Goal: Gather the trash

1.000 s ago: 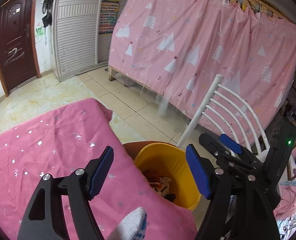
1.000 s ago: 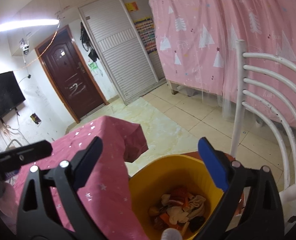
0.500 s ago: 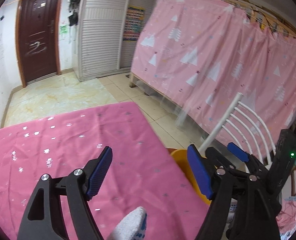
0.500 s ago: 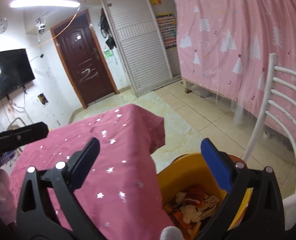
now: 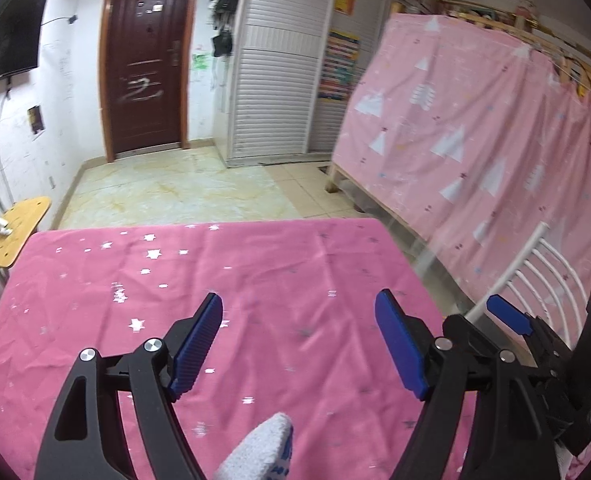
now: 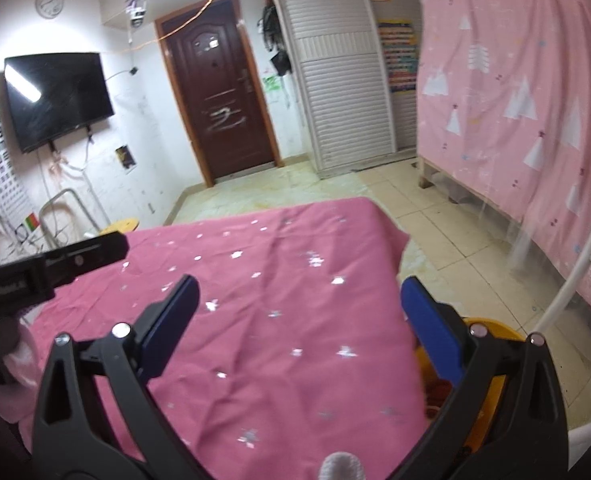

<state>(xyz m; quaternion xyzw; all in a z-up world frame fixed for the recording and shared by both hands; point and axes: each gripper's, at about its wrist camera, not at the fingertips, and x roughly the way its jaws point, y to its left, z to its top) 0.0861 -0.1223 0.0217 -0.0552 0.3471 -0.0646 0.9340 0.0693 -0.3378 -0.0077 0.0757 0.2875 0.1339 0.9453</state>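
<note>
1. Two grippers hang over a pink star-print tablecloth [image 5: 255, 280].
2. Left gripper [image 5: 297, 344]: jaws wide apart, nothing between them.
3. Right gripper [image 6: 299, 330]: jaws wide apart, likewise empty.
4. Yellow bin [image 6: 499, 330] with trash inside stands off the table's right edge, mostly hidden behind the right gripper, beside a white chair [image 6: 575, 276].

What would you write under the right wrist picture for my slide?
Open right gripper over the pink star tablecloth, with nothing between its pads and the yellow bin at the table's right.
</note>
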